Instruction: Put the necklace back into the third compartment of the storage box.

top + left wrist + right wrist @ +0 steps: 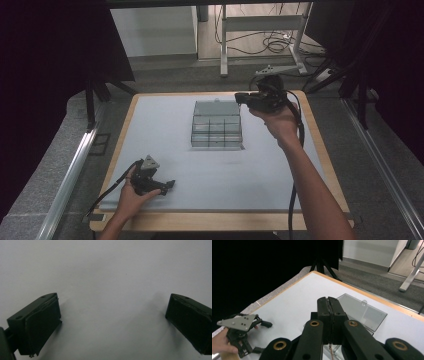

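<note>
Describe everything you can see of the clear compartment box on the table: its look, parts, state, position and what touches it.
The clear compartment box looks like transparent plastic, with a grid of small compartments whose contents cannot be made out. Its hinged lid is open and laid back flat on the table, a small knob near its far edge. The box lies flat on the pale surface, toward the far middle. The right gripper hovers shut by the lid's far right corner; contact cannot be told. The left gripper rests well away, open.

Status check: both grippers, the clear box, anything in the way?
Left gripper open, near table edge. Right gripper shut, empty, above clear compartment box, lid open. No obstruction.
</note>
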Tool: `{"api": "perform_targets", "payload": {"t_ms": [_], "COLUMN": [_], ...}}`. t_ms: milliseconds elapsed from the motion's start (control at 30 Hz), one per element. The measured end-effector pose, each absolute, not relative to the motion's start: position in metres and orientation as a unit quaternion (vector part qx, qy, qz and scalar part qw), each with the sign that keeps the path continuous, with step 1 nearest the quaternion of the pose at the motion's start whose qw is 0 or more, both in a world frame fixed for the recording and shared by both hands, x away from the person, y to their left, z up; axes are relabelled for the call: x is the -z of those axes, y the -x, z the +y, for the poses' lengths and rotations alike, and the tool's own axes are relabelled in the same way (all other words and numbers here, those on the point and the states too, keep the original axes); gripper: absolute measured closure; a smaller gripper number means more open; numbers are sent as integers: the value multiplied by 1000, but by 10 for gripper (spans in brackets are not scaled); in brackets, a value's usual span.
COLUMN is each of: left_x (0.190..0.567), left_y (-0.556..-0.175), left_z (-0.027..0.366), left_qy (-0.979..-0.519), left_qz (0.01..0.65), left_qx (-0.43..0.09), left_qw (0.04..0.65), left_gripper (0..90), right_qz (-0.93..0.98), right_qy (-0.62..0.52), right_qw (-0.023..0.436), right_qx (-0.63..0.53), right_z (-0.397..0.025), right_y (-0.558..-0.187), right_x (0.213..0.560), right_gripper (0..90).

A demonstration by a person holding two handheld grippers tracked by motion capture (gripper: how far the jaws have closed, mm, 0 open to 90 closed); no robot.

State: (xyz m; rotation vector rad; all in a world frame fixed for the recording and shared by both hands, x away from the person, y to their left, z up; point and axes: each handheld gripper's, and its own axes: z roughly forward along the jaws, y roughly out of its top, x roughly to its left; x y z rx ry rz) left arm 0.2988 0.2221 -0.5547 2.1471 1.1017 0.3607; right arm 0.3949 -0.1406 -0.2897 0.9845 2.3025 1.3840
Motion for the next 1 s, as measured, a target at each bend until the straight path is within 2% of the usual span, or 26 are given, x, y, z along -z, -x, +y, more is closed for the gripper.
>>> {"api": "perform_targets", "payload": {"t_ms": [467,1000], "left_x": [555,555], "left_y": [-299,-299], "left_z": [222,222], "left_qy": [-826,-826], "left_qz": [424,424], "left_qx": [-139,-140], "left_qw": [344,343], "left_gripper": [0,0], "right_qz": [782,756], "right_qy": [-354,-398], "right_qw": [149,148], "right_qx": [-491,-499], "right_z": [-133,-133], "right_y": [-418,-465], "right_x": [278,302], "right_gripper": [878,878]}}
